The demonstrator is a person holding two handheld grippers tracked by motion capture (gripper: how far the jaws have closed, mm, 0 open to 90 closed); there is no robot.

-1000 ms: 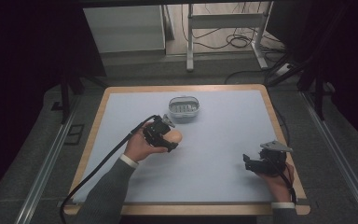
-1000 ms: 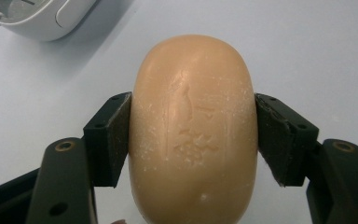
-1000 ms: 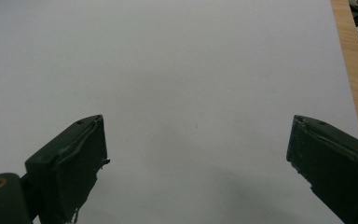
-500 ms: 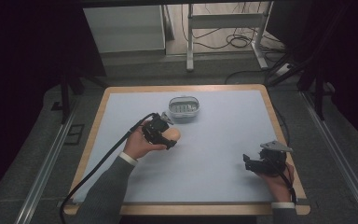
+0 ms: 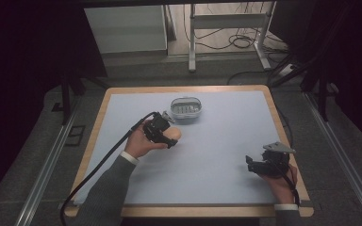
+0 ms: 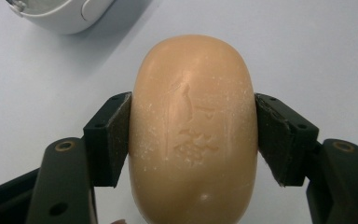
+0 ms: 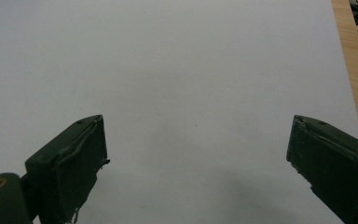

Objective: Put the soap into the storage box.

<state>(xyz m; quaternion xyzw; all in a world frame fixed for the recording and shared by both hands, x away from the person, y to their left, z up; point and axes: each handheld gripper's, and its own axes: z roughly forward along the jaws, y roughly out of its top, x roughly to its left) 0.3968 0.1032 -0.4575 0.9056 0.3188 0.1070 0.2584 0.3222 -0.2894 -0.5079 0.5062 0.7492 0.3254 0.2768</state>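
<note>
High view: left claw [image 5: 169, 137] sits left of centre on the pale blue, wood-edged worktop [image 5: 226, 155], clamped on a tan oval bar of soap [image 5: 173, 134]; soap lies low over the worktop surface, whether it touches cannot be told; just beyond it, near the far edge, a white oval soap dish with a slatted insert [image 5: 186, 108], apart from the soap; black cable [image 5: 99, 167] trails from left claw back along the grey sleeve [image 5: 104, 193]; right claw [image 5: 250, 165] near the right front corner, well apart from soap and dish, held in the right hand [image 5: 278, 181], grey three-cornered plate on top. Left claw view: both black pads press the long sides of the soap [image 6: 193, 130], stamped mark facing the camera, soap lengthwise between the jaws; curved white wall of the soap dish [image 6: 60, 14] at top left, not touching the soap. Right claw view: right claw [image 7: 196, 140] spread wide, nothing between the jaws, bare blue worktop [image 7: 168, 60] below, wooden edge strip [image 7: 354, 65] at the right
</note>
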